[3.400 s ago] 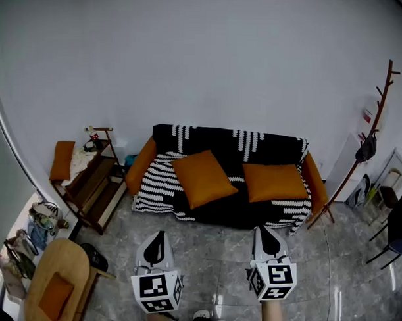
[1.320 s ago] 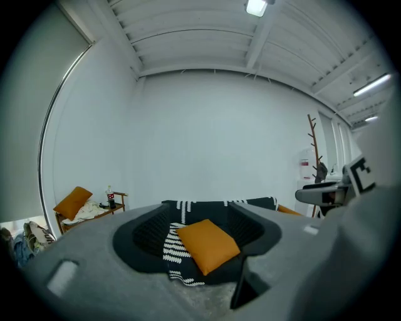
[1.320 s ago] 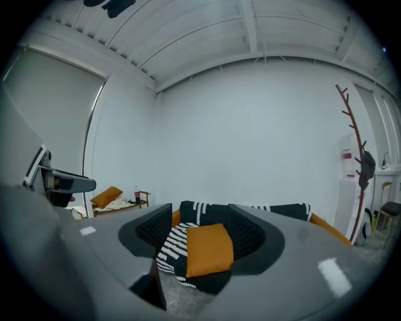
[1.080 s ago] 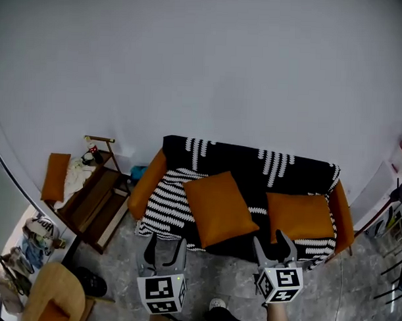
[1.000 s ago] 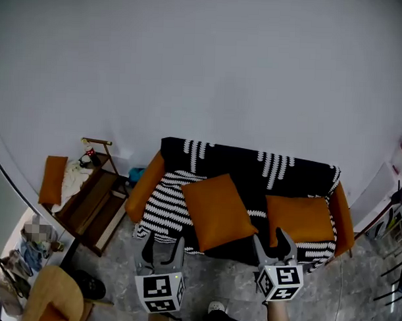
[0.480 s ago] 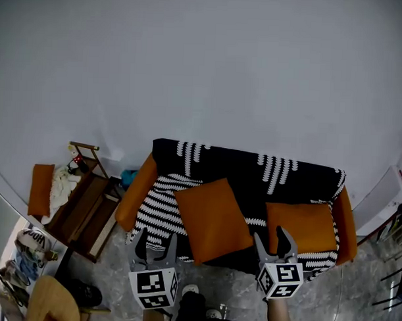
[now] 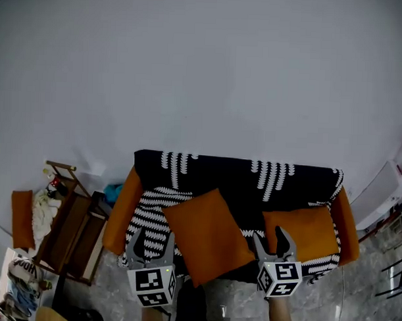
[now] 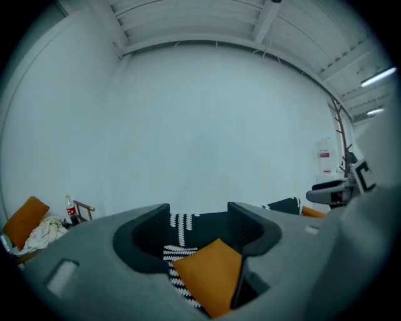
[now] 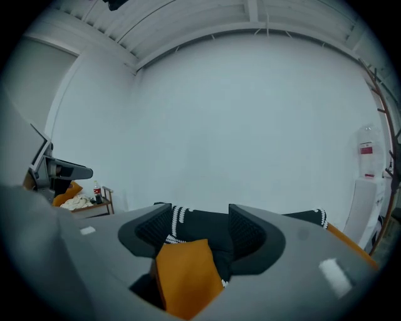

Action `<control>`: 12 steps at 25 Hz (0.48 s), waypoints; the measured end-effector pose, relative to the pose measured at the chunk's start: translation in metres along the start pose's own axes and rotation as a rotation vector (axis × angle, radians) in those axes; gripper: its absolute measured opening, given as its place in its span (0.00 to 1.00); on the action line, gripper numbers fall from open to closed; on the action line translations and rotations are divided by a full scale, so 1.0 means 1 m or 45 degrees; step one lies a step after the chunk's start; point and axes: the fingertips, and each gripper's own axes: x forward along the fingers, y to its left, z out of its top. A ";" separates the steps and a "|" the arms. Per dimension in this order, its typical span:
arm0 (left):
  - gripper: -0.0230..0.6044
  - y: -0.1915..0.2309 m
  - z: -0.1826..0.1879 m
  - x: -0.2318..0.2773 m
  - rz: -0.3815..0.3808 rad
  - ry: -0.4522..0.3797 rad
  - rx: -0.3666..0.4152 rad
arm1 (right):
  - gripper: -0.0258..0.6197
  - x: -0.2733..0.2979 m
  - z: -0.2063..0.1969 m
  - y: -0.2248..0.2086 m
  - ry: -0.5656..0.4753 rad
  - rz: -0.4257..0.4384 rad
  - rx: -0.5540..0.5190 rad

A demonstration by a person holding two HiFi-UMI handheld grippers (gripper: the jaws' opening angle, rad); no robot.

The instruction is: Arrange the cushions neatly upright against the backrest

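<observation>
Two orange cushions lie flat on the seat of a sofa (image 7: 233, 184) draped in a black-and-white throw. The left cushion (image 7: 208, 234) sits askew near the seat's middle, the right cushion (image 7: 308, 233) by the right arm. My left gripper (image 7: 153, 239) hovers open at the sofa's front left, just left of the left cushion. My right gripper (image 7: 270, 239) is open between the two cushions, at the front edge. Neither holds anything. In the left gripper view the left cushion (image 8: 210, 279) shows below the open gripper (image 8: 198, 226). An orange cushion (image 9: 185, 276) shows below the open right gripper (image 9: 200, 229).
A wooden side rack (image 7: 67, 218) stands left of the sofa with a white cloth and another orange cushion (image 7: 20, 209). A white cabinet (image 7: 387, 196) is at the right. A coat stand (image 8: 341, 125) rises right of the sofa. Grey tile floor runs in front.
Both grippers have come closer to the sofa and now reach its front edge. The sofa fills more of the head view. The jaws stayed open; the cushions have not moved.
</observation>
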 end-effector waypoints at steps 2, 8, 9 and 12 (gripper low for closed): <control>0.51 0.009 0.008 0.037 -0.039 0.004 0.007 | 0.48 0.028 0.005 -0.004 0.010 -0.031 -0.001; 0.51 0.033 0.030 0.148 -0.168 0.037 0.026 | 0.48 0.108 0.016 -0.018 0.054 -0.169 0.029; 0.51 0.035 0.032 0.164 -0.190 0.046 0.032 | 0.48 0.120 0.016 -0.020 0.060 -0.190 0.036; 0.51 0.035 0.033 0.208 -0.266 0.074 0.058 | 0.48 0.147 0.014 -0.026 0.085 -0.250 0.059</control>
